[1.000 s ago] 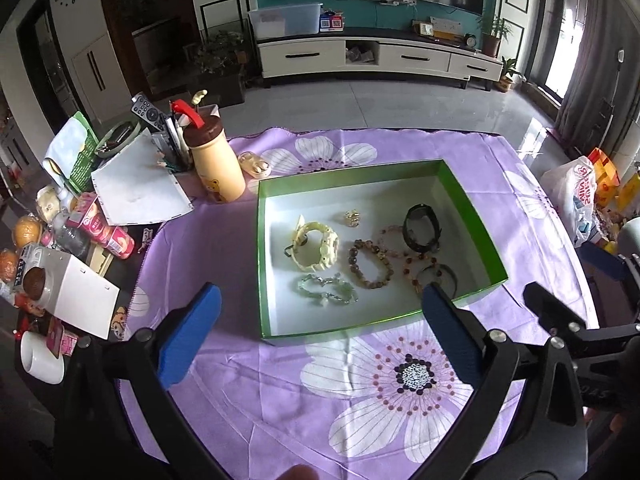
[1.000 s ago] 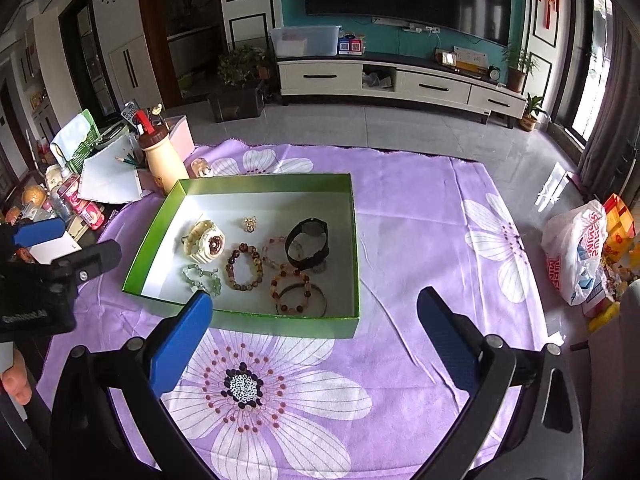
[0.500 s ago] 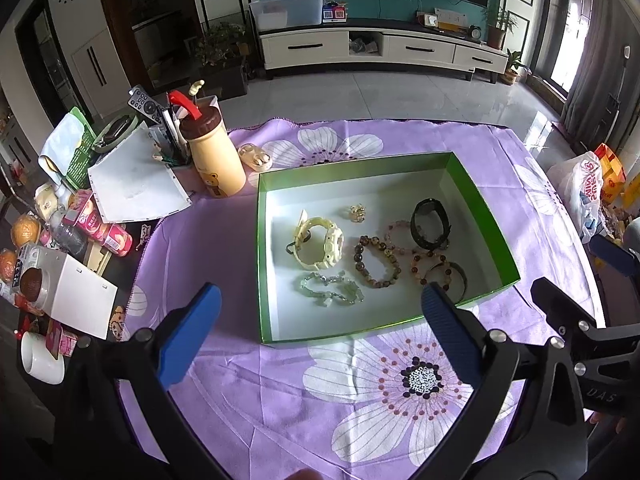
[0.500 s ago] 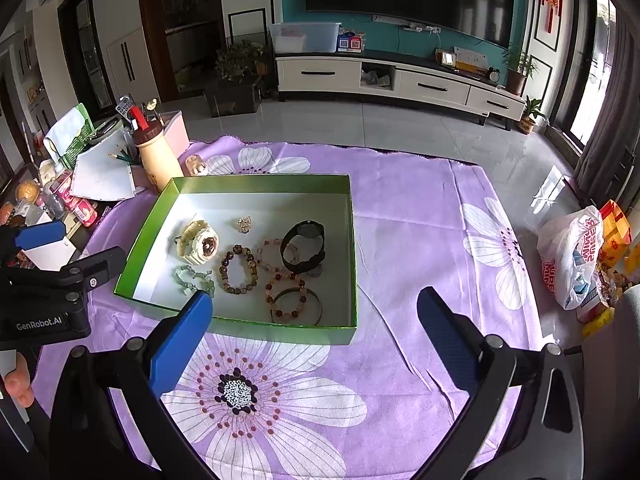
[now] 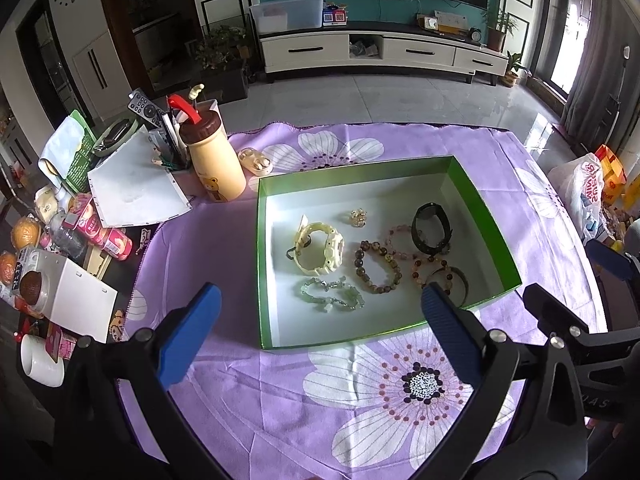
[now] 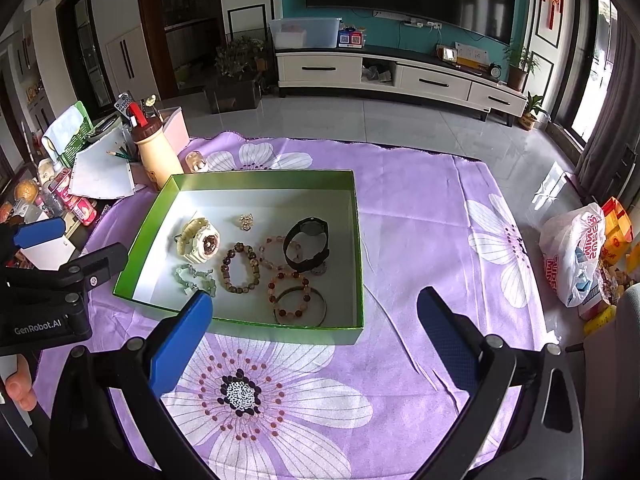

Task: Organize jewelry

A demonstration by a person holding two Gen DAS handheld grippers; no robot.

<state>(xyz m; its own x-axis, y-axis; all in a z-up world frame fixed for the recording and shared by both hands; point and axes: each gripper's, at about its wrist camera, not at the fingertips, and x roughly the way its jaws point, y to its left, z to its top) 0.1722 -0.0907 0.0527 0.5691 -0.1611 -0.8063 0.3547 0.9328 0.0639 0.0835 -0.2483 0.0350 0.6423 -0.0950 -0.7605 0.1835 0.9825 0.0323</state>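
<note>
Green box (image 5: 496,236) sits on the purple flowered cloth (image 5: 280,400) over the counter, long axis running left–right in the right wrist view, skewed a little in the left wrist view. All jewelry lies inside on the white floor.

- Cream watch (image 5: 320,248): left part of box, band closed in a loop, dial facing up and right in the right wrist view.
- Pale green bracelet (image 5: 332,296): near-left, stretched left–right.
- Brown bead bracelet (image 5: 378,266): centre, loop lying flat.
- Black watch (image 5: 432,228): far-right, band looped, standing on edge.
- Red bead bracelet (image 6: 290,294): near-right, overlapping a dark bangle (image 6: 300,308).
- Small gold piece (image 5: 358,217): far-centre, form unclear.

Left tool (image 5: 316,340): blue pads spread wide, empty, hovering near the box's near edge. Right tool (image 6: 312,328): also wide, empty, above the cloth.

Tan bottle (image 5: 214,160) stands upright beyond the box's far-left corner.
</note>
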